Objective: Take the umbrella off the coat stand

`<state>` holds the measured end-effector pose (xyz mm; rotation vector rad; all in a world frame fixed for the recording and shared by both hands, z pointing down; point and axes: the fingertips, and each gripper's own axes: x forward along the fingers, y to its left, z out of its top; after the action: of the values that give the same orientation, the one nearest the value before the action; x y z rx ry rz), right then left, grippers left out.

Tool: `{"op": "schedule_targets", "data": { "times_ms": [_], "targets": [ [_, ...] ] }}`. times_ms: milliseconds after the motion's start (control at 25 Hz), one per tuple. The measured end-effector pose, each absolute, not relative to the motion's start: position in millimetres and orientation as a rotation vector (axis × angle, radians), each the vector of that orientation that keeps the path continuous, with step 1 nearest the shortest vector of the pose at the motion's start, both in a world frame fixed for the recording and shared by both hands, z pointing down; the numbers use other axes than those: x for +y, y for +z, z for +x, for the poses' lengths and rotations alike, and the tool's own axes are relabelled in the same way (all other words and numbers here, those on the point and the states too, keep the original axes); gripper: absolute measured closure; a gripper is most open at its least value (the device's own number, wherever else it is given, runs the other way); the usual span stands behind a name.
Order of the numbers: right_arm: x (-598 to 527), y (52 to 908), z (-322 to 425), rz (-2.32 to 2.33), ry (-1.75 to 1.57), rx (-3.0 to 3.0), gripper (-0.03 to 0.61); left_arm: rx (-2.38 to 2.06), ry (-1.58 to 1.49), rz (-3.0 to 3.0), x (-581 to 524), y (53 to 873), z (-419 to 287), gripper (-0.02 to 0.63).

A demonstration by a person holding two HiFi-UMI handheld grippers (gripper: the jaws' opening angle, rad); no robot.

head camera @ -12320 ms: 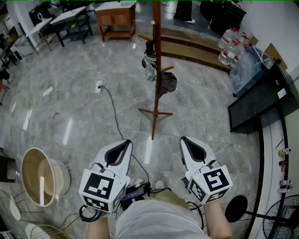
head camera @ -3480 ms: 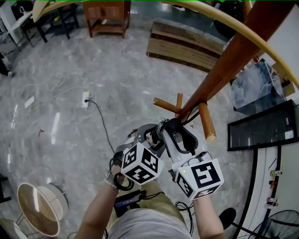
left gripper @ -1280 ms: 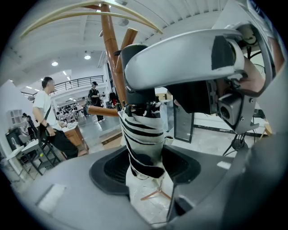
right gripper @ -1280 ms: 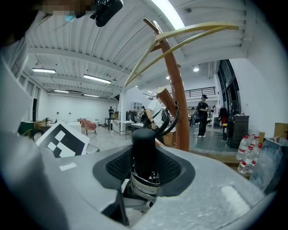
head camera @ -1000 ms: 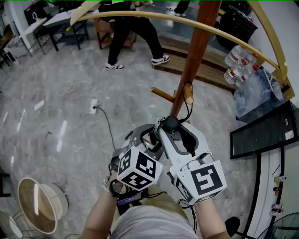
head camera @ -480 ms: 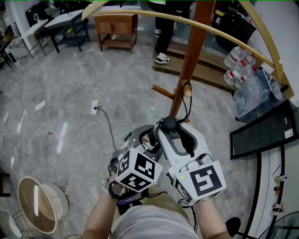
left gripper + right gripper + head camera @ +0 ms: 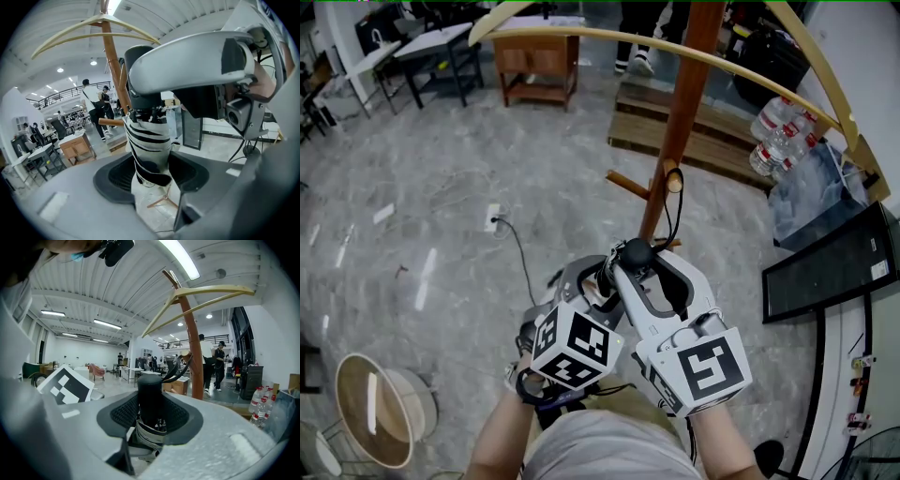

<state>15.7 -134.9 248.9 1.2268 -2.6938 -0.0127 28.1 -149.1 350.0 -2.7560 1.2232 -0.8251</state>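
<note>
Plainly, much of the umbrella [image 7: 636, 253] is hidden from the head view: we see only its round black handle poking up between the two grippers, whose bodies cover the folded canopy. The left gripper view shows that canopy [image 7: 147, 145], white with black stripes, but the right gripper's body blocks the upper right of that view and covers the handle end. The coat stand [image 7: 680, 112] is cut off at the top edge, and its foot is hidden behind the grippers. The left gripper [image 7: 589, 279] has its jaws clamped on the striped canopy; the right gripper [image 7: 639, 259] has its jaws clamped on the black handle, just right of the left one. The black strap [image 7: 678, 211] runs from the handle to the peg [image 7: 673, 178] and loops over it, so the umbrella is tethered to the stand. Compared with a second ago, both grips are unchanged, the handle sits slightly farther from the peg, and the person [image 7: 633, 37] walking at the far side is almost out of view.
</note>
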Motion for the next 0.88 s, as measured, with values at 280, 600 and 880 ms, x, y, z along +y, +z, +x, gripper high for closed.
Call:
{"op": "schedule_targets", "data": {
  "times_ms": [280, 600, 880],
  "targets": [
    [-129.1, 249.0, 12.1, 1.208, -0.017, -2.700, 0.434, 1.241, -0.843, -2.748, -143.6, 350.0, 24.4, 0.371],
    [-123.8, 244.3, 14.3, 1.205, -0.033, -2.708, 0.436, 1.249, -0.846, -2.754, -137.9, 346.1, 27.5, 0.373],
    [-122.0, 238.3, 15.2, 1.209, -0.053, -2.715, 0.436, 1.253, -0.834, -2.753, -136.5, 340.7, 29.4, 0.374]
  ]
}}
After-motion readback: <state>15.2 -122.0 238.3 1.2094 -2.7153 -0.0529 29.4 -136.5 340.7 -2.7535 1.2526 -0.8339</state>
